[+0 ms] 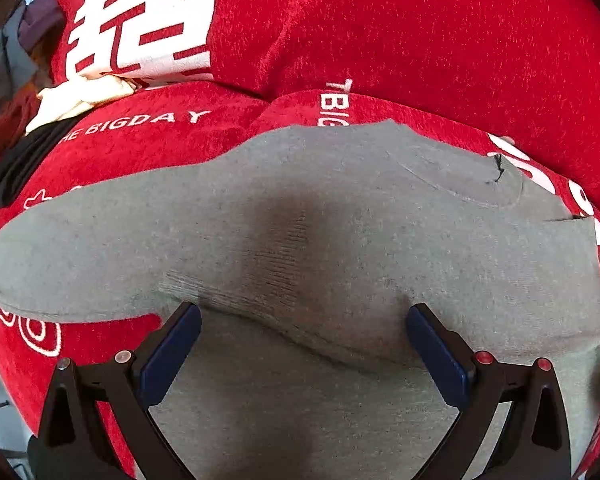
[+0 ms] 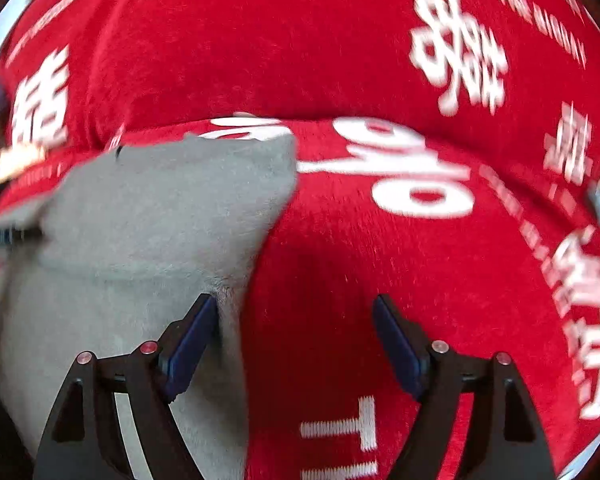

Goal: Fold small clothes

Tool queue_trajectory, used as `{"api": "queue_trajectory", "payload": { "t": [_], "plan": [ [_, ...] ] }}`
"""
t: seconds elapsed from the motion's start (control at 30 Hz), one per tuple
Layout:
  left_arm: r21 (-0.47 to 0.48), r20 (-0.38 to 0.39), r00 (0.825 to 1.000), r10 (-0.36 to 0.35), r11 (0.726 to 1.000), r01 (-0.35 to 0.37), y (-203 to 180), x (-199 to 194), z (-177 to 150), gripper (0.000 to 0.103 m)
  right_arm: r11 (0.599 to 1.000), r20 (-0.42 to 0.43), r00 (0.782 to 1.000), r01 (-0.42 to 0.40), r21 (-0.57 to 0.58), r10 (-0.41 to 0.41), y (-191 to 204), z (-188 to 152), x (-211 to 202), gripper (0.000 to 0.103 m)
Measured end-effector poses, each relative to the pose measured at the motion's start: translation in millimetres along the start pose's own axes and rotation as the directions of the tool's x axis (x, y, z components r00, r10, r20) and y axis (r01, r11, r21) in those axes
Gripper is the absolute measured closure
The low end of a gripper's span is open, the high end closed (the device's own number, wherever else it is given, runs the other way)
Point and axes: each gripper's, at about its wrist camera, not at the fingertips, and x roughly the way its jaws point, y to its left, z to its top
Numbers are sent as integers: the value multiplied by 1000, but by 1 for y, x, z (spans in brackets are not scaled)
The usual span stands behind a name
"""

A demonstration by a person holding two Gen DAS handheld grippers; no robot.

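Observation:
A grey knit garment (image 1: 300, 220) lies spread on a red plush cover (image 1: 420, 40) with white lettering. A fold ridge crosses it just ahead of my left gripper (image 1: 302, 316), which is open and empty right above the cloth. In the right wrist view the grey garment (image 2: 160, 208) fills the left side, and its right edge runs down between the fingers. My right gripper (image 2: 294, 308) is open, its left finger (image 2: 192, 344) over the grey edge, its right finger (image 2: 400, 348) over the red cover (image 2: 380, 260). The right wrist view is blurred.
A heap of other clothes (image 1: 32, 112), cream, black, dark red and grey, lies at the far left of the cover. The red seat cushion meets a red back cushion (image 1: 380, 20) behind the garment.

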Motion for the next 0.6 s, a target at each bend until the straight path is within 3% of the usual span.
{"api": "queue_trajectory", "payload": {
  "t": [0.1,0.2,0.23,0.3,0.47,0.6],
  "plan": [
    [19,-7,1000,-9,1000,9,-15,3,-3,0,990,14,998,63,-126,-62,34,5,6,20],
    [53,7,1000,11,999,-12,-23,2,-3,0,982,-14,985,168,-89,-170,22,13,19,20],
    [56,6,1000,10,998,-10,-22,3,-2,0,989,-21,989,144,-26,-145,7,11,15,19],
    [39,-6,1000,-3,999,3,-14,7,0,0,990,-43,999,6,139,0,-29,5,15,19],
    [5,-13,1000,-26,1000,26,-8,9,2,0,998,3,1000,-12,60,12,-24,2,-16,19],
    [39,14,1000,-6,999,6,-20,7,-1,0,993,81,994,-81,91,74,-18,33,-21,18]
  ]
}}
